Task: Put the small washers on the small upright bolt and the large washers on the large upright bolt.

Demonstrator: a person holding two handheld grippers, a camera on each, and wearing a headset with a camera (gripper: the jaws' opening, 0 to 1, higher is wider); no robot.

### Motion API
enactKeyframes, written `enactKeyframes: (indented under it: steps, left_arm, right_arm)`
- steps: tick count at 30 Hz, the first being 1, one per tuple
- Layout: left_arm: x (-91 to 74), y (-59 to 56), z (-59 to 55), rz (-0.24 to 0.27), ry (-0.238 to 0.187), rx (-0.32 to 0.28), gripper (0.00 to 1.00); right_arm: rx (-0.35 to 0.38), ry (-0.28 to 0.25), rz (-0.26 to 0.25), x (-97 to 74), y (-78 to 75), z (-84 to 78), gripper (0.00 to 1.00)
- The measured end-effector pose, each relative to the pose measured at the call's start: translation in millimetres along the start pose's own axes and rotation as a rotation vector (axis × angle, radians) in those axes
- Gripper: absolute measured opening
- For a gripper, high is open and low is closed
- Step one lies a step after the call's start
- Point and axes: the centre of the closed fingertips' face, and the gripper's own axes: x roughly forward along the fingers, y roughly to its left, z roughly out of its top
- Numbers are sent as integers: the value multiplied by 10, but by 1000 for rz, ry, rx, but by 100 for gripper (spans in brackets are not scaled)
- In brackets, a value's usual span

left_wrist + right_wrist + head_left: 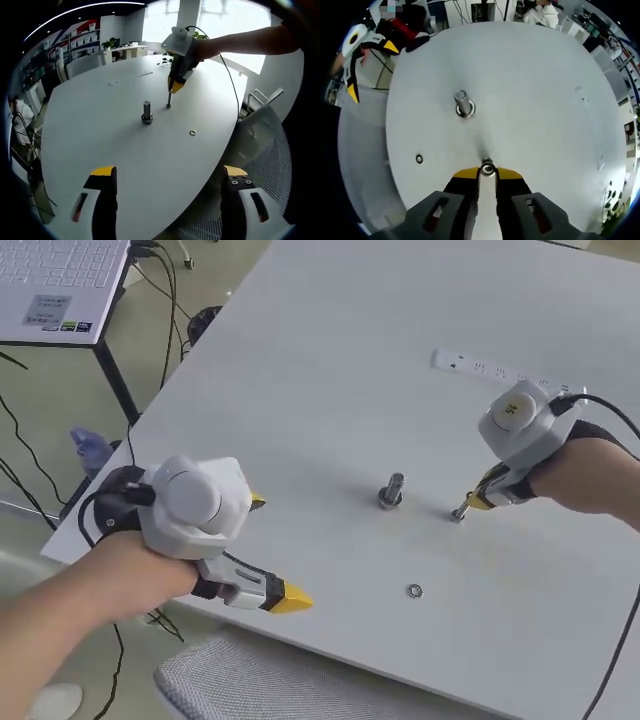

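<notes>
Left gripper (275, 550) jaws wide apart, hovering at the worktop (330, 360) edge | right gripper (487, 173) jaws nearly together at small bolt (458, 512) top, can't tell if clamping | large bolt (391, 490) just beside | loose washer (414, 591) flat nearby

White worktop (330, 390) carries 1 white power strip (480, 368) toward its far right. Off its left edge, 1 white laptop (55, 280) sits on a separate dark-legged table, black cables (165, 285) hang beside it, and a blue item (90, 448), too blurred to identify, lies on the floor below. 1 grey mesh chair (230, 685) is at the near edge.
</notes>
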Motion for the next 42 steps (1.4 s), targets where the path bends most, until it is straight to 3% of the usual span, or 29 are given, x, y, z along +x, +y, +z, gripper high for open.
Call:
enactKeyframes:
  steps: [28, 42]
  left_arm:
    - [11, 40, -61, 1, 6, -16, 83]
    - [42, 14, -79, -9, 16, -17, 82]
  right_arm:
    - [-4, 4, -1, 156, -72, -27, 12]
    - [-8, 12, 5, 231, 1, -62, 12]
